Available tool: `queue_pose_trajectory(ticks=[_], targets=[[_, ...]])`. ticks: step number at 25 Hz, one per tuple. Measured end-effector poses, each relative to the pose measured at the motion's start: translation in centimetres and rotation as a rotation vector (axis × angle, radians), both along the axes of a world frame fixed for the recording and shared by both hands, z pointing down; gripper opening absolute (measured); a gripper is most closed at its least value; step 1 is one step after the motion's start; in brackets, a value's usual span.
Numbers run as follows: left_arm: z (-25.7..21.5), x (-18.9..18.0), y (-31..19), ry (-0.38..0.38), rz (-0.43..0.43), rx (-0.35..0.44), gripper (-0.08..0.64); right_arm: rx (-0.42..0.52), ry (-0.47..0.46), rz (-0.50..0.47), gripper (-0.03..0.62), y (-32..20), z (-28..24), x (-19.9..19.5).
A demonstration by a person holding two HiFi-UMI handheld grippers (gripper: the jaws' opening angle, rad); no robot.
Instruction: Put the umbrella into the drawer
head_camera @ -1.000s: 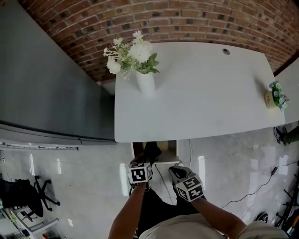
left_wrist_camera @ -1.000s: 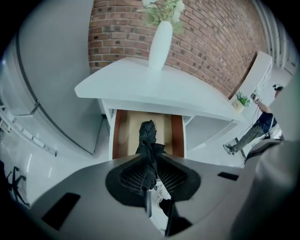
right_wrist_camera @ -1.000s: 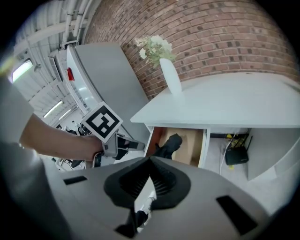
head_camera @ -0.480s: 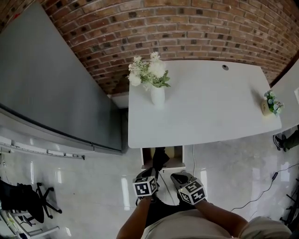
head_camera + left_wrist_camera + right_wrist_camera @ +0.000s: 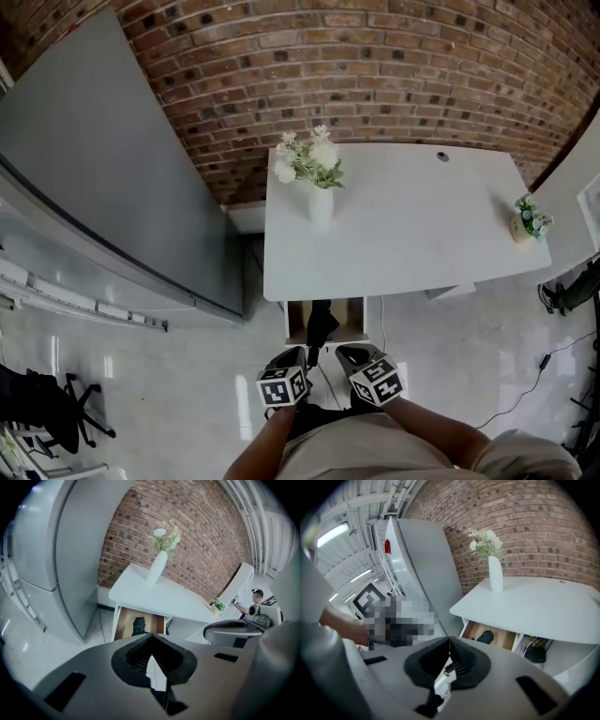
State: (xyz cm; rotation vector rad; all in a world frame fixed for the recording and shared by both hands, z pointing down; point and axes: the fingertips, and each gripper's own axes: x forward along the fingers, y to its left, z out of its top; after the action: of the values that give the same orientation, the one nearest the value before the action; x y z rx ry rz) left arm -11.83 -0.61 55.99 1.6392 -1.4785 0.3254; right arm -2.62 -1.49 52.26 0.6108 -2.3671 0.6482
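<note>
**Both grippers clenched empty; umbrella in the open drawer**

Left gripper (image 5: 151, 637): the jaws are pressed together at the tips, with nothing between them. In the head view the left gripper (image 5: 296, 356) sits low in frame, close in front of the person's body.

Right gripper (image 5: 450, 638): the jaws also meet at the tips and grasp nothing. In the head view the right gripper (image 5: 348, 353) is just at 3 o'clock of the left one, the two side by side and not touching.

Umbrella (image 5: 321, 322): black and folded, it lies inside the wooden drawer (image 5: 298, 324) at 12 o'clock of both grippers, clear of both. The drawer is pulled out from under the near edge of the white desk (image 5: 422, 234). Both gripper views show the umbrella (image 5: 138, 625) (image 5: 486, 636) as a dark bundle on the drawer floor.

On the desk:
- A white vase (image 5: 321, 204) of white flowers stands towards the 10 o'clock corner.
- A small potted plant (image 5: 523, 220) stands at the 3 o'clock edge.

A brick wall (image 5: 375, 66) lies beyond at 12 o'clock. A grey panel (image 5: 112, 187) stands at 9 o'clock of the desk.
</note>
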Motion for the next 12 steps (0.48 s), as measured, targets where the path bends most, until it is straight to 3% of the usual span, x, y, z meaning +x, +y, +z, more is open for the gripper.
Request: queue_pose_trajectory(ticks=[6, 12], targets=[[-3.3, -0.4, 1.1, -0.044, -0.005, 0.069, 0.006, 0.017, 0.022, -0.009, 0.015, 1.6, -0.9, -1.5], [-3.7, 0.4, 2.5, -0.021, 0.107, 0.076, 0.006, 0.017, 0.033, 0.017, 0.015, 3.2, -1.1, -3.1]])
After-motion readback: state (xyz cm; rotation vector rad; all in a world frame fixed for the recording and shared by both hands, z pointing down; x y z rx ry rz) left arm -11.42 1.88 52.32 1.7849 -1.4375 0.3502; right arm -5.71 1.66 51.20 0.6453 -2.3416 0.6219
